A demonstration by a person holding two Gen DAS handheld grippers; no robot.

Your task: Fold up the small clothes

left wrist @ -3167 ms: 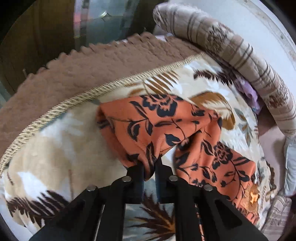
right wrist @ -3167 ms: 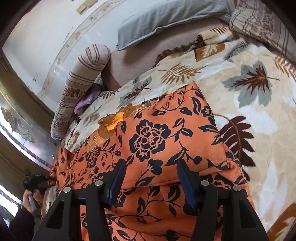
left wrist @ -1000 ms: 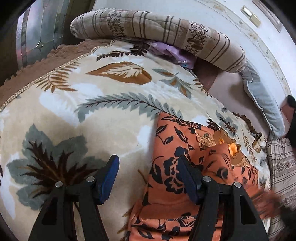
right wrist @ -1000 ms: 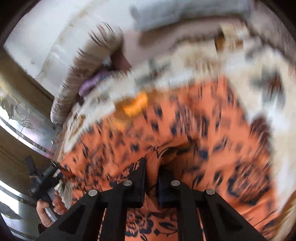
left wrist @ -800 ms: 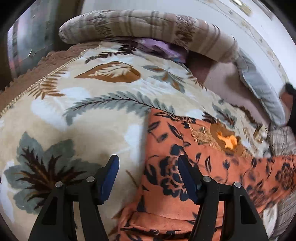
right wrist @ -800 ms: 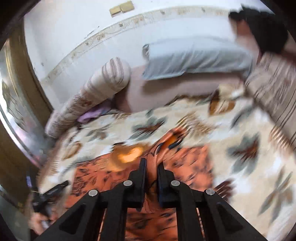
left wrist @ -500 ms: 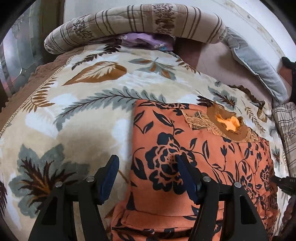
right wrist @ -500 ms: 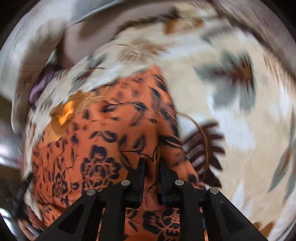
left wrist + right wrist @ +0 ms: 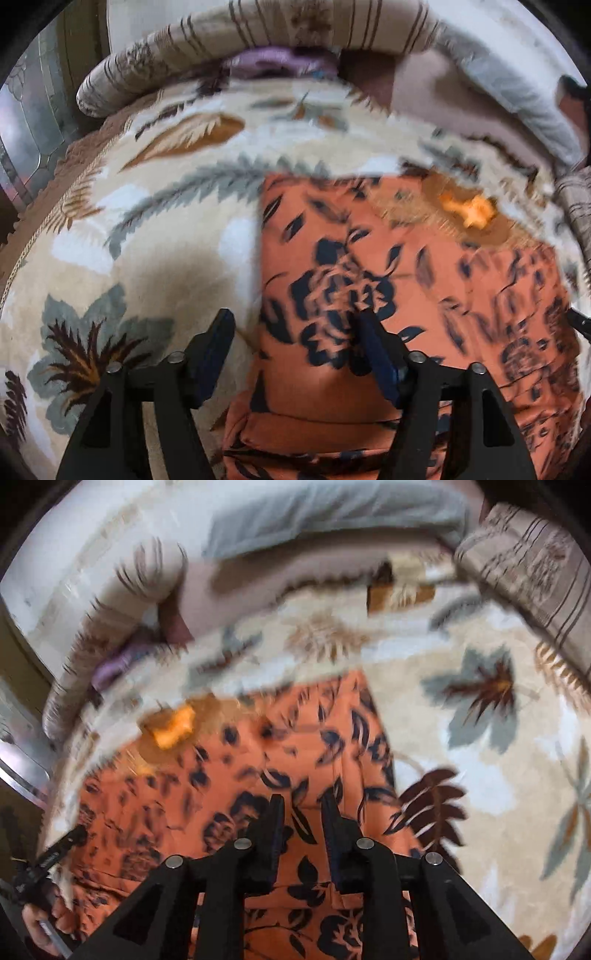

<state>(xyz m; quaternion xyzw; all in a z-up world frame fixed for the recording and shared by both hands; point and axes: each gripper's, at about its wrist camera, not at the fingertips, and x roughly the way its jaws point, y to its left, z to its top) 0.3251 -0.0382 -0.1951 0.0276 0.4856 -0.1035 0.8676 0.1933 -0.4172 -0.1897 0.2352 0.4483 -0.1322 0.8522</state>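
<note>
An orange garment with a dark floral print (image 9: 406,266) lies spread on a leaf-patterned blanket (image 9: 140,236); a bright orange motif (image 9: 467,210) marks its far edge. It also shows in the right wrist view (image 9: 280,768). My left gripper (image 9: 295,332) is open and empty, straddling the garment's left edge. My right gripper (image 9: 302,808) hangs over the garment's right part, its jaws a small gap apart with no cloth held between them. Both views are motion-blurred.
A striped bolster (image 9: 258,40) and a grey pillow (image 9: 517,99) lie along the white wall behind the blanket. A purple cloth (image 9: 277,62) sits under the bolster. A brown fringed rug edge (image 9: 85,147) lies at left. Another striped cushion (image 9: 535,579) is at right.
My right gripper carried a fold of the garment across, laid it flat and then opened a little, letting go. My left gripper stayed open at the left edge.
</note>
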